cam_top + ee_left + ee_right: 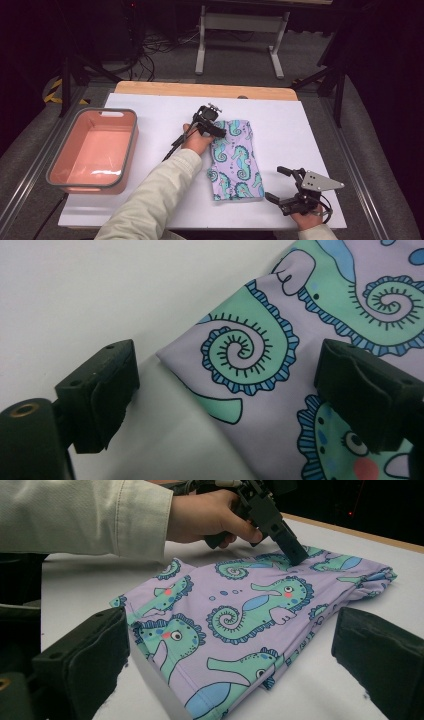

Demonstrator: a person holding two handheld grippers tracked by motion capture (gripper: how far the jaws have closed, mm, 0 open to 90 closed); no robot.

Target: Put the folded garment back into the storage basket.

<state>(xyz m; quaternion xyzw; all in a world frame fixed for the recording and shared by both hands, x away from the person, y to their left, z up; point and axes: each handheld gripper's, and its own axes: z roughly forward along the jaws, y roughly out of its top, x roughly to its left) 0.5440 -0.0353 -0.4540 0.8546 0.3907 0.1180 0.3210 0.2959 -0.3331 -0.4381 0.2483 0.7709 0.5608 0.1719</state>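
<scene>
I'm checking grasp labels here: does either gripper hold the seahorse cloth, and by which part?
Nothing is held. The left gripper straddles an edge of the folded cloth with open jaws; the right gripper is open beside it.

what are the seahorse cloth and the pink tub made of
The seahorse cloth looks like a thin, smooth, printed stretch fabric: it lies folded flat, with soft creases and a stitched hem. The pink tub looks like moulded plastic, slightly glossy inside, where light reflects; its grey rim may be rubber or a second plastic.
</scene>
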